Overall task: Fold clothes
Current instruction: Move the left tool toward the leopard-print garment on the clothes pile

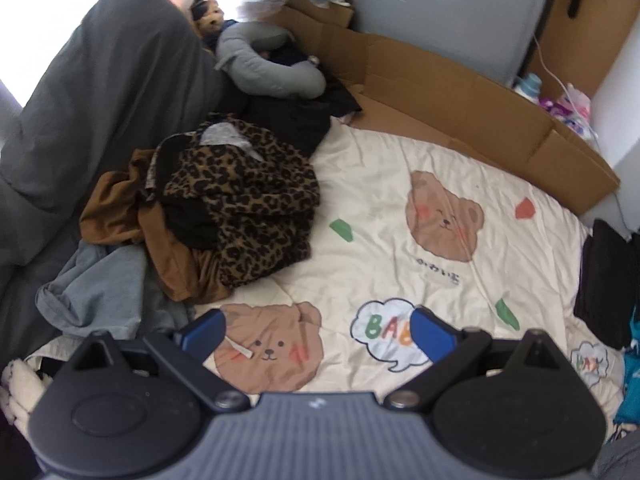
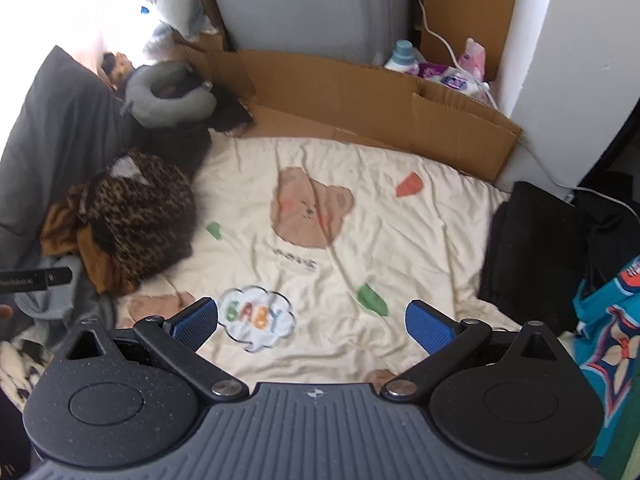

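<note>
Your bed [image 1: 400,208] is covered by a cream quilt [image 2: 360,240] printed with bear faces. On its left side lies a heap of clothes: a leopard-print garment [image 1: 248,208] on top of a brown one [image 1: 116,208], with a grey-blue piece [image 1: 96,288] beside them. A dark folded garment [image 2: 532,248] lies at the right edge, and flattened cardboard [image 2: 360,96] lines the far side.

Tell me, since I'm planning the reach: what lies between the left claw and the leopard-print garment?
Only bare cream bedsheet with a printed bear face, seen in the left wrist view. The open left claw hovers short of the leopard-print garment.
</note>
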`<state>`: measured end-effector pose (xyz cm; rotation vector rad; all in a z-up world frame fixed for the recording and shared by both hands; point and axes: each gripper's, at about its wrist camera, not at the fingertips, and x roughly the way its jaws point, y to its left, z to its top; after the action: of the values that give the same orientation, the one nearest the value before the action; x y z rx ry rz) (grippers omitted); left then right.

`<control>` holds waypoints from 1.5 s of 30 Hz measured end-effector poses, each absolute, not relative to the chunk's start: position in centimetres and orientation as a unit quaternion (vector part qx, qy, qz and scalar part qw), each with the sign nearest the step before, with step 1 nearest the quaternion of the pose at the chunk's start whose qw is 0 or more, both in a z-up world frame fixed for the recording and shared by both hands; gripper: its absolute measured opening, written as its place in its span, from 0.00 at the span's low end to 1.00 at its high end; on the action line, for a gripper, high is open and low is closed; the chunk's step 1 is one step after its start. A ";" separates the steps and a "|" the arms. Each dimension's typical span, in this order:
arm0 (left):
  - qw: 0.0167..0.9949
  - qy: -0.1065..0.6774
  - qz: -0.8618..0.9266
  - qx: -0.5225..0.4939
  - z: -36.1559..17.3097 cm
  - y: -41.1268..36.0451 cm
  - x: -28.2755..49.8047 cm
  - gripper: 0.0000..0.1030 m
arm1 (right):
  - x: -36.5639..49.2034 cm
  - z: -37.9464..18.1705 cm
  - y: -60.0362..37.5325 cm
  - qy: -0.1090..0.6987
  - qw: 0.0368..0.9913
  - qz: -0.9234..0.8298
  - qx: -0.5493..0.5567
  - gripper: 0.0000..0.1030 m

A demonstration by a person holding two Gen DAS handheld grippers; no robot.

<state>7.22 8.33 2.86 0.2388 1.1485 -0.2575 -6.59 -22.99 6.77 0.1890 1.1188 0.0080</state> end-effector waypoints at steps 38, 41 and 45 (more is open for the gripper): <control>0.833 0.542 -0.081 0.075 1.0 18.7 15.3 0.94 | -0.1 3.7 -19.3 0.528 0.835 0.096 0.121 1.00; 0.834 0.541 -0.082 0.070 0.8 18.9 15.9 0.94 | 0.6 3.3 -18.7 0.529 0.836 0.094 0.110 1.00; 0.835 0.538 -0.085 0.072 0.5 19.0 16.4 0.94 | 1.4 2.8 -18.3 0.528 0.836 0.098 0.113 1.00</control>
<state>16.42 19.04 0.46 0.1526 1.1396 -0.1798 1.41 -18.32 2.76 0.2387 1.1188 0.2066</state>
